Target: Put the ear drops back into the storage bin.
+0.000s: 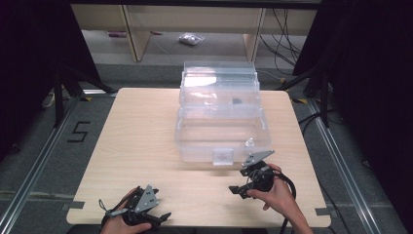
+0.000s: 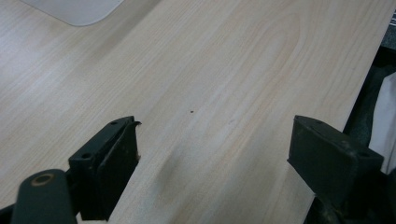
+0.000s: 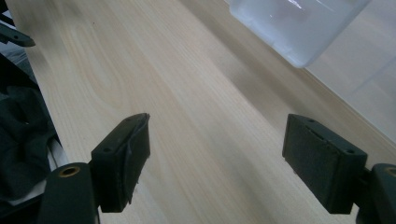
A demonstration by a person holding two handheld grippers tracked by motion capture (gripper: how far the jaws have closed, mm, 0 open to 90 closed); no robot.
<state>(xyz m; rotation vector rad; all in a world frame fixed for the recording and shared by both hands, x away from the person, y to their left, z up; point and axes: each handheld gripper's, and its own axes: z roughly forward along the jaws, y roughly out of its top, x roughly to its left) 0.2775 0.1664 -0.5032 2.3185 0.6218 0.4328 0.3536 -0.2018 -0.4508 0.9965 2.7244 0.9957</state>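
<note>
The right gripper (image 1: 238, 189), a black two-jaw tool with a grey three-cornered plate on top, sits in the person's right hand (image 1: 275, 195) low over the pale wooden table (image 1: 141, 141), just in front of the clear plastic storage box (image 1: 221, 129). Its jaws stand wide apart with nothing between them; in the right gripper view bare wood grain runs between the two black pads (image 3: 130, 154), and a rounded corner of the box (image 3: 299, 28) shows ahead and off to one side. The tool is turned across the table rather than at the box, so it reads as waiting, spread ready for a wide hold, not as reaching.

The left gripper (image 1: 163, 217) lies near the table's front edge in the person's left hand (image 1: 124, 224), well apart from the box. Its jaws too gape with only bare tabletop between them, which suits a resting pose at the near edge, out of the way.

The box stands in the middle of the table towards the far side, its hinged lid (image 1: 219, 73) thrown back and upright behind it. A small clear latch tab (image 1: 223, 157) hangs at the middle of the front wall, nearest the right gripper. Something small and dark (image 1: 237, 101) lies inside towards the back; what it is I cannot tell. With the lid open and the front facing the person, the interior is easy to reach from either hand.
</note>
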